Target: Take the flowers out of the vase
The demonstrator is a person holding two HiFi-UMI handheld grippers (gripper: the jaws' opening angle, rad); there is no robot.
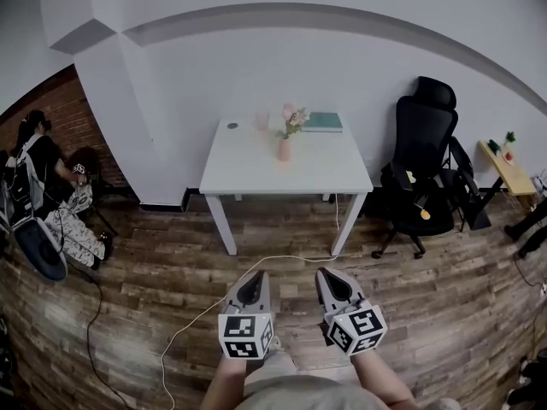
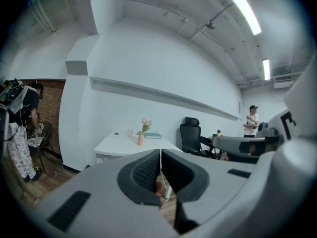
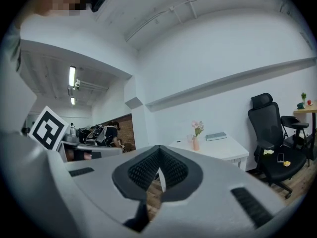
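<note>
Left gripper [image 1: 255, 278] and right gripper [image 1: 330, 276], jaws together on both, empty, well apart from the white table [image 1: 248, 169]. Flowers [image 1: 294, 120] upright in the pink vase [image 1: 284, 149] mid-table — likely topples if tugged sideways while unsteadied; also easy to crush thin stems.

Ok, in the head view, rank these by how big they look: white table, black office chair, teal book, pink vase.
1. White rectangular table
2. Black high-backed office chair
3. Flat teal book
4. Small pink vase, close to the book: taller but narrower.
</note>
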